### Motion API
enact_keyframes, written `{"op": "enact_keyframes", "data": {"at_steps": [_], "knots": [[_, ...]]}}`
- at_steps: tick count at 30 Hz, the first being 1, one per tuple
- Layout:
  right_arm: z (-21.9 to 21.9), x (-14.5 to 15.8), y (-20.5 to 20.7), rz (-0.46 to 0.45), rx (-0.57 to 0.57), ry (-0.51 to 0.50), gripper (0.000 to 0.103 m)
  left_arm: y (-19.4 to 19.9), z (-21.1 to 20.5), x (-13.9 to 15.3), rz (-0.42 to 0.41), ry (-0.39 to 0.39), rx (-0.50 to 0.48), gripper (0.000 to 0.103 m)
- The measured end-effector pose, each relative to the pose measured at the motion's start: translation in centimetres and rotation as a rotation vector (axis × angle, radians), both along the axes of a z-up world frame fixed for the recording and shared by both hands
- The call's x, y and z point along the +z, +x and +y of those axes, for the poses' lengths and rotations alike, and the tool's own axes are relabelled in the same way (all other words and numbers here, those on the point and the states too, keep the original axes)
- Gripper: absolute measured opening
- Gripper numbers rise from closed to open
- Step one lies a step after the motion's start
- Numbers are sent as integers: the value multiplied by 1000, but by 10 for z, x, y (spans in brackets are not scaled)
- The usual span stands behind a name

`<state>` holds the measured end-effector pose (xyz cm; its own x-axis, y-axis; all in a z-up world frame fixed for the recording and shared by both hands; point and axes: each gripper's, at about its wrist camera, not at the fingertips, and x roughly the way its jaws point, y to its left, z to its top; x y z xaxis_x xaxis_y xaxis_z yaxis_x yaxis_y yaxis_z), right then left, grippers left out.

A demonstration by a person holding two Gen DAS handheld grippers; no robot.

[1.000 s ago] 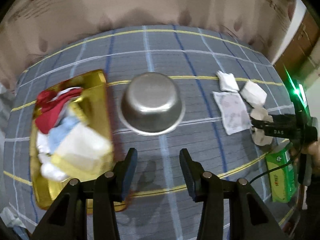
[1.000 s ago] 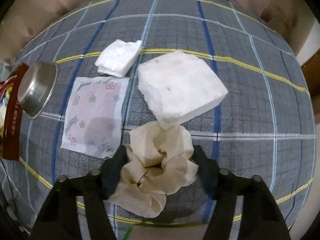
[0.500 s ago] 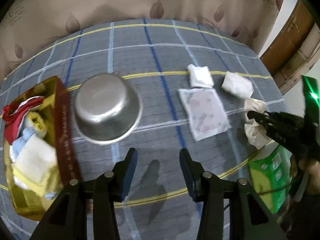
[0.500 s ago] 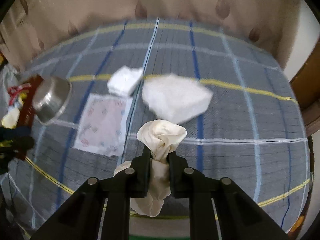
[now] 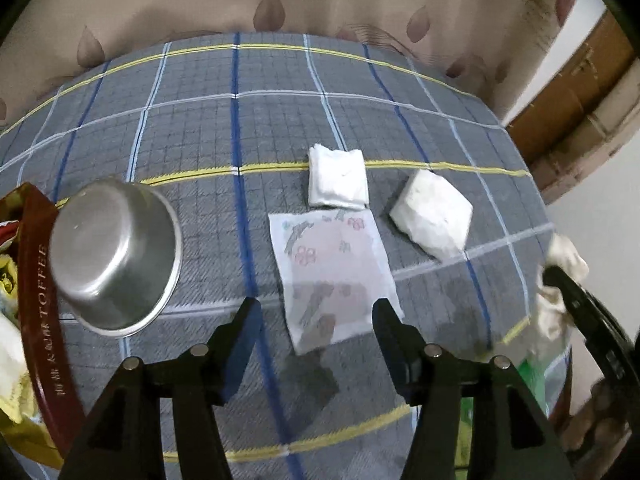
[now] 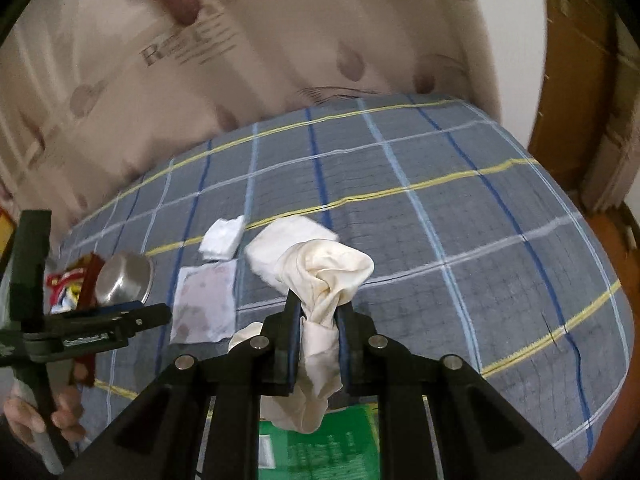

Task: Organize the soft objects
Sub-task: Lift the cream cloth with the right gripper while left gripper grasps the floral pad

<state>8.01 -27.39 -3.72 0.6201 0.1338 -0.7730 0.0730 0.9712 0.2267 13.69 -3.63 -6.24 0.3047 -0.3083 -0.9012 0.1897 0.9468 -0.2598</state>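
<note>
My right gripper (image 6: 318,308) is shut on a cream scrunchie (image 6: 328,268) and holds it lifted above the bed; the scrunchie also shows at the right edge of the left wrist view (image 5: 560,280). My left gripper (image 5: 316,312) is open and empty, hovering over the near edge of a flowered tissue sheet (image 5: 332,276). A folded white cloth (image 5: 338,176) and a white sponge block (image 5: 434,216) lie behind the sheet. The sheet (image 6: 204,304), cloth (image 6: 222,236) and sponge (image 6: 276,248) also show in the right wrist view.
An upturned steel bowl (image 5: 116,256) sits left of the sheet. A gold and red toffee tin (image 5: 36,320) with soft items stands at the far left. A green packet (image 6: 332,444) lies at the near right edge. The checked bedspread (image 5: 240,120) ends at a patterned headboard.
My right gripper closed on the scrunchie and lifted it off the bed. My left gripper swung right, from in front of the bowl to over the flowered sheet.
</note>
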Motion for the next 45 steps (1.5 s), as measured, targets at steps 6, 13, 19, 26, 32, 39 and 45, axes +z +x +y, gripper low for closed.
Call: {"op": "enact_keyframes", "data": {"at_steps": [6, 13, 19, 26, 32, 39, 45], "knots": [[-10, -11, 0, 11, -11, 25, 15, 12, -17, -15, 17, -7, 80, 60], [-6, -18, 1, 28, 16, 48, 16, 24, -37, -30, 53, 17, 106, 60], [-2, -20, 2, 33, 33, 53, 16, 29, -43, -43, 26, 57, 116, 66], [3, -21, 1, 36, 51, 61, 17, 21, -47, -47, -26, 81, 61, 66], [3, -20, 1, 33, 54, 60, 17, 18, -39, -45, -4, 98, 59, 31], [4, -20, 1, 35, 55, 62, 17, 18, -13, -41, 43, -9, 87, 11], [6, -19, 0, 32, 59, 56, 17, 11, -9, -37, 41, 5, 83, 11]]}}
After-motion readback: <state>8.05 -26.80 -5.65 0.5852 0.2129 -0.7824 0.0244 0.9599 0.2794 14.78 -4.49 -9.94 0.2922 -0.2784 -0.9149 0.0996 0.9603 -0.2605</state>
